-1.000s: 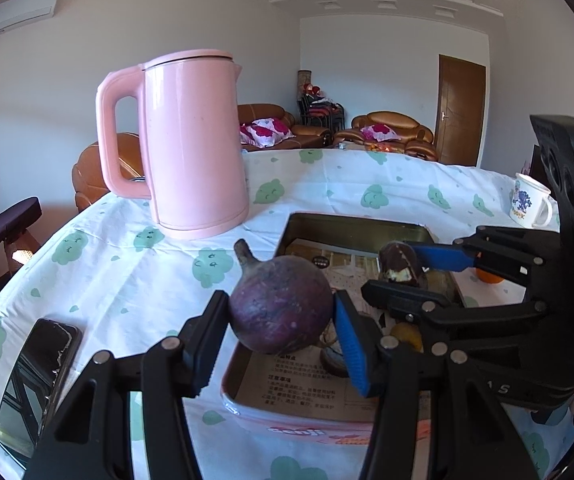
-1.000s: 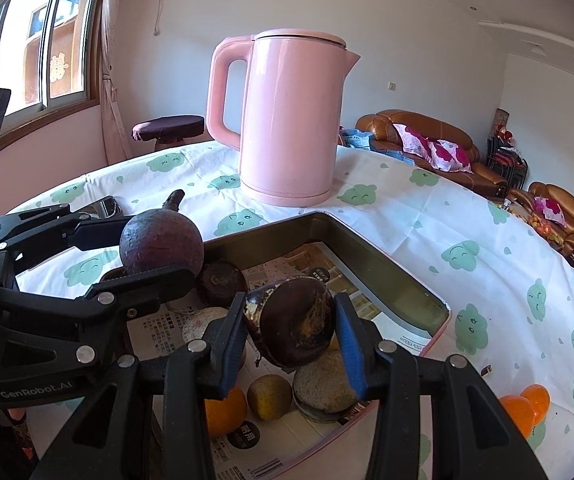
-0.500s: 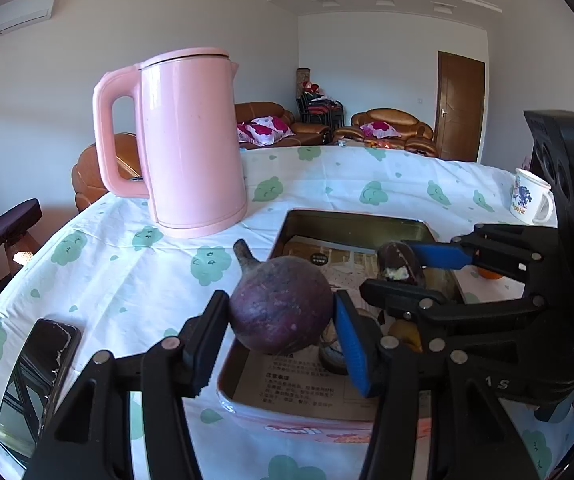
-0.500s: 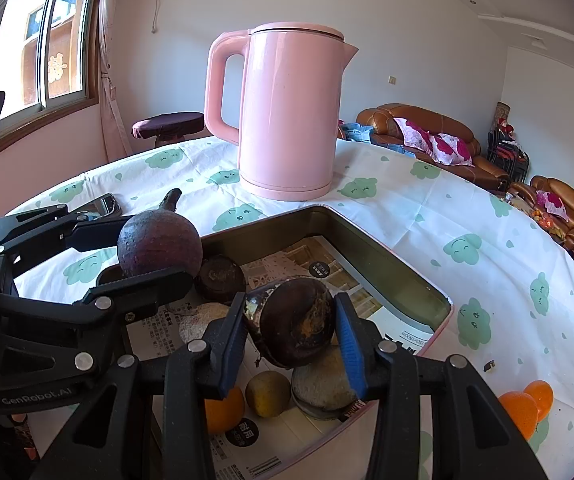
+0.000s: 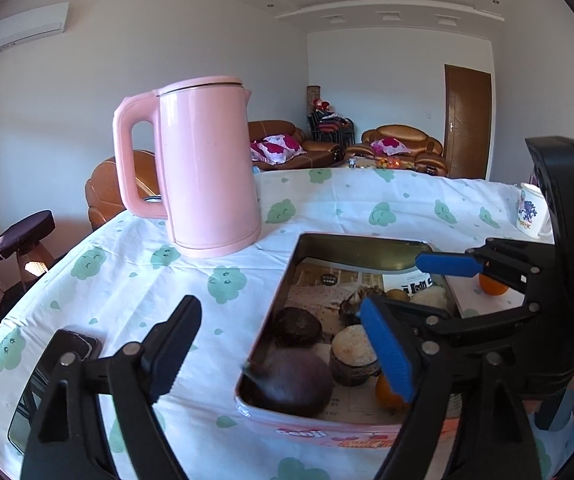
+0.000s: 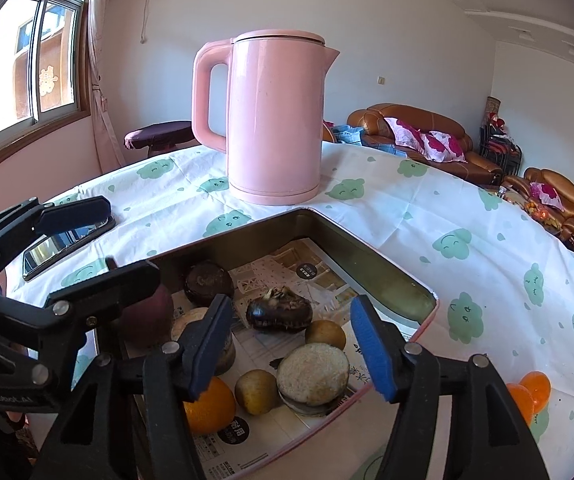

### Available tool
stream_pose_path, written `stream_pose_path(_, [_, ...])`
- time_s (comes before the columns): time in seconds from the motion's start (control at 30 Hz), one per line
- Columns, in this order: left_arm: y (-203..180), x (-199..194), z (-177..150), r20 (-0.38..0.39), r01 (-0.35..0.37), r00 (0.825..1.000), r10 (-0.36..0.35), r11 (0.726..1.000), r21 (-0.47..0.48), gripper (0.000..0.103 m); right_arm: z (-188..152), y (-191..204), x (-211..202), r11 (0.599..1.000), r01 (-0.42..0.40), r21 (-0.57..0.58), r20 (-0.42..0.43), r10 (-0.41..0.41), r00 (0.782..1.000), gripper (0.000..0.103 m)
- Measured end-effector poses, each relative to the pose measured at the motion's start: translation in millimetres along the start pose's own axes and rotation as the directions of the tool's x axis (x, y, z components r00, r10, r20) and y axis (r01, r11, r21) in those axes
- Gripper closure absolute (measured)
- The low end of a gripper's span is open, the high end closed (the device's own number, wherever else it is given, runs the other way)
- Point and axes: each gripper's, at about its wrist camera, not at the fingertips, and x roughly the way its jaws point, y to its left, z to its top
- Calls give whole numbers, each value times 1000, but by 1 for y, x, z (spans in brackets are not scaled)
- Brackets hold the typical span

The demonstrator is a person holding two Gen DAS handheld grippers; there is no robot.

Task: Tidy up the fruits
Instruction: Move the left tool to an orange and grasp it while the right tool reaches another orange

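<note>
A pink-rimmed tin [image 5: 287, 272] lined with printed paper holds several fruits. A round purple fruit [image 5: 291, 384] lies in its near corner, below my left gripper [image 5: 283, 344], whose jaws are opening with nothing pressed between them. In the right wrist view a dark halved fruit [image 6: 279, 312] rests on the paper just beyond my right gripper [image 6: 289, 340], whose jaws are also opening and grip nothing. The purple fruit [image 6: 147, 316] shows partly behind the left gripper [image 6: 103, 248]. An orange [image 6: 211, 404], tan round fruits [image 6: 257, 392] and a white-fleshed half [image 6: 313, 374] lie nearby.
A tall pink kettle [image 5: 207, 168] stands on the cloud-print tablecloth just beyond the tin. A phone [image 5: 47, 384] lies at the near left. A mug [image 5: 531, 212] is at the far right. Loose oranges [image 6: 527, 396] sit on the cloth right of the tin [image 6: 387, 276].
Both grippers have let go. The purple fruit dropped from the left jaws into the tin's near corner, and the dark halved fruit dropped from the right jaws onto the paper. Both jaws spread wider.
</note>
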Motion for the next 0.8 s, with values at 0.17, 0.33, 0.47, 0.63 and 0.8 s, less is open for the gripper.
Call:
stream_pose_path(0.17, [-11, -9, 7, 41, 20, 999, -20, 1000, -18, 8, -8, -14, -24, 999, 53, -10, 28, -53, 998, 39])
stream_pose_path(0.33, [-44, -13, 15, 59, 68, 996, -69, 997, 22, 6, -21, -62, -64, 988, 144, 55, 59, -147, 987, 34])
stream_pose_path(0.47, [-84, -9, 20, 44, 128, 990, -132, 989, 78, 5, -36, -108, -90, 956, 259, 138, 42, -267, 963, 33])
stream_pose_path(0.63, [-139, 3, 28, 10, 206, 978, -210, 966, 158, 5, -58, -155, -109, 908, 337, 248, 16, -352, 936, 32])
stream_pose_path(0.8, [-182, 34, 33, -72, 258, 966, -249, 948, 185, 5, -74, -178, -118, 874, 364, 320, -5, -383, 924, 32])
